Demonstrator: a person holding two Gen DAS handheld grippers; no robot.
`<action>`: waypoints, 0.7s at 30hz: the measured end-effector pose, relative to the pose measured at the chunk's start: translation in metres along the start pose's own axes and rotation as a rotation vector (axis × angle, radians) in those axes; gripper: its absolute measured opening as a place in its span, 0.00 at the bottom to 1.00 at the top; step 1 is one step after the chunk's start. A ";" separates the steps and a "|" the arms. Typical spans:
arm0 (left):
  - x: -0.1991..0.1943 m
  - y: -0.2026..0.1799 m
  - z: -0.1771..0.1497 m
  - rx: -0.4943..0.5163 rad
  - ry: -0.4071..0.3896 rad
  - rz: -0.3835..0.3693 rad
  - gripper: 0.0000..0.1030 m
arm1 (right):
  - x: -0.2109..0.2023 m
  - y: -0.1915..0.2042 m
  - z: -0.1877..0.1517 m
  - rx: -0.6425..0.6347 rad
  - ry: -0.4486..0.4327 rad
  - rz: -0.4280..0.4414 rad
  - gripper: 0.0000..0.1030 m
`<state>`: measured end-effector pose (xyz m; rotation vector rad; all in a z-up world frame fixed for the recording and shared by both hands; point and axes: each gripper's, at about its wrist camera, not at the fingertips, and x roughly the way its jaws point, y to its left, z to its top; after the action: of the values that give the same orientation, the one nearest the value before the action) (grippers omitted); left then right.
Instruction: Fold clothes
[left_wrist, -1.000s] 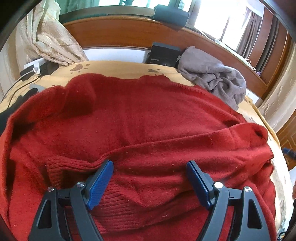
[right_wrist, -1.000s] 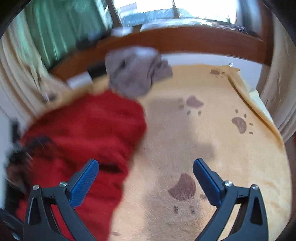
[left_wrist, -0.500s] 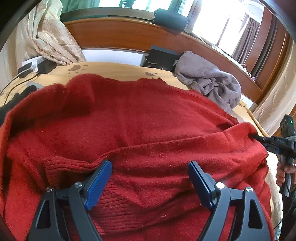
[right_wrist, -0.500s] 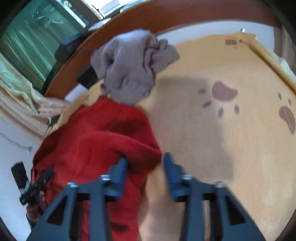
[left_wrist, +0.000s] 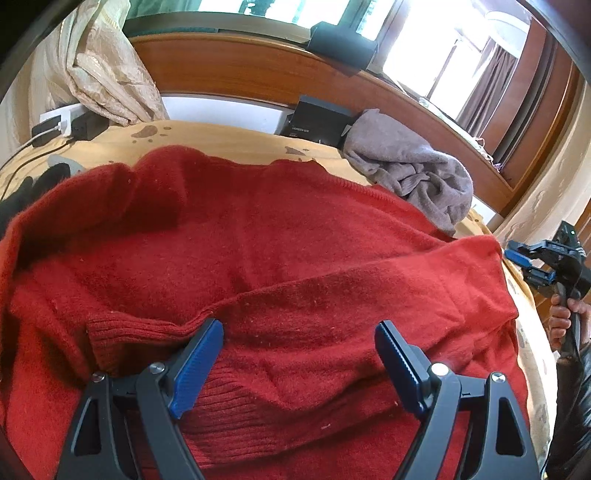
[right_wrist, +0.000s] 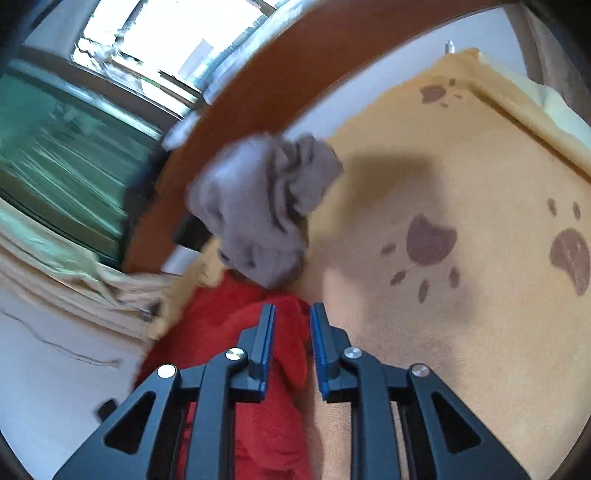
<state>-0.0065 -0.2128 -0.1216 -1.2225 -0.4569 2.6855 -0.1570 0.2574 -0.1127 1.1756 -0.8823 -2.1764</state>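
Observation:
A red sweater (left_wrist: 277, 240) lies spread over the yellow paw-print blanket (left_wrist: 221, 140). My left gripper (left_wrist: 299, 332) stands open, wide, low over the ribbed hem at the near edge, with loose folds between its fingers. At the sweater's right corner my right gripper (left_wrist: 517, 262) is held by a person's hand (left_wrist: 561, 314). In the right wrist view the right gripper (right_wrist: 291, 310) has narrow jaws, opening slightly, with a fold of the red sweater (right_wrist: 229, 314) pinched between them. That corner is drawn out to the right.
A crumpled grey garment (left_wrist: 413, 170) (right_wrist: 266, 206) lies at the far right by the wooden headboard (left_wrist: 240, 70). A black box (left_wrist: 317, 122) leans against the headboard. A charger with cables (left_wrist: 59, 122) and a beige curtain (left_wrist: 103, 74) are at far left. Bare blanket (right_wrist: 461, 332) stretches right of the sweater.
My right gripper went from wide open over the blanket to narrow on the sweater's right edge, rolling as it came in. The edge is now drawn into a corner. The left gripper barely moved.

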 end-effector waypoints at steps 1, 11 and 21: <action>0.000 0.000 0.000 -0.001 0.000 -0.001 0.83 | -0.011 -0.001 0.002 -0.009 -0.040 -0.045 0.23; 0.000 0.002 0.000 -0.008 -0.006 -0.008 0.84 | 0.041 0.002 0.004 -0.019 0.147 -0.120 0.25; -0.004 0.010 0.003 -0.058 -0.027 -0.061 0.83 | 0.135 0.068 0.002 -0.371 0.279 -0.292 0.33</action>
<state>-0.0061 -0.2239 -0.1201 -1.1683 -0.5697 2.6582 -0.2166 0.1199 -0.1328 1.4323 -0.1860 -2.1959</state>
